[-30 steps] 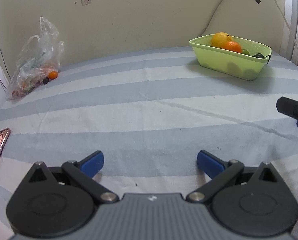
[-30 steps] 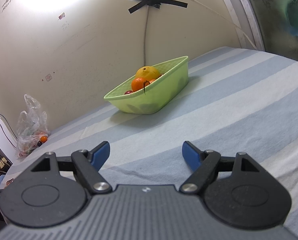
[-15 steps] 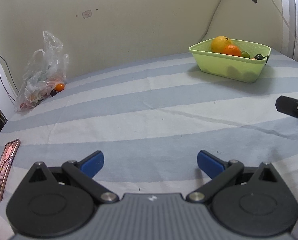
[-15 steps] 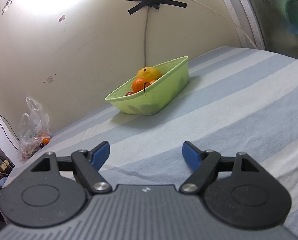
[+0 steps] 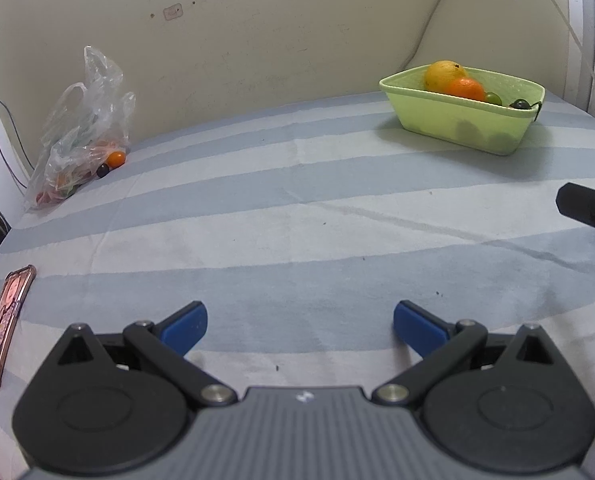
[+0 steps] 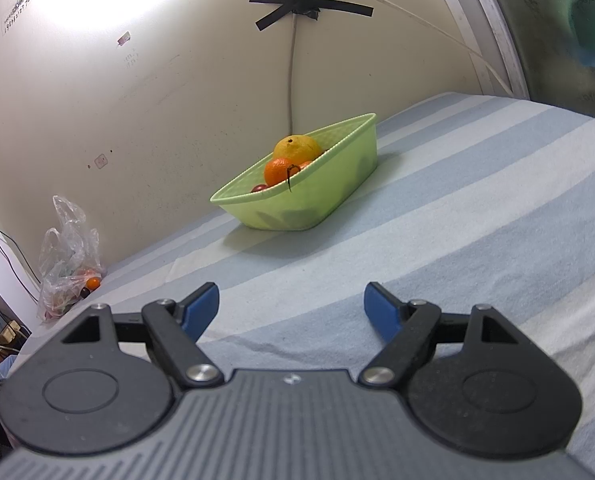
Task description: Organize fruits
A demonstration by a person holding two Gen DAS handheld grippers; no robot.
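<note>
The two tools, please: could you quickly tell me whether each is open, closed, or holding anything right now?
Left tool: open, holding nothing, above the striped cloth.
Right tool: open, holding nothing.

A light green rectangular plastic basket (image 5: pixel 463 128) stood upright on the striped bedcover, near the wall, its walls flaring outward to a thin rim. Inside it, a large yellow citrus fruit (image 5: pixel 443 74) rose above the rim, with a smaller orange (image 5: pixel 464 89) touching it in front. A green grape (image 5: pixel 493 98) and a dark round fruit (image 5: pixel 520 104) lay beside the orange, toward one end. From the right wrist view a small red fruit (image 6: pixel 259 188) showed just over the rim. Well apart, against the wall, a crumpled clear plastic bag (image 5: pixel 82 136) held more fruit; a small orange fruit (image 5: pixel 117 158) and a dark one (image 5: pixel 103 169) sat at its opening.
</note>
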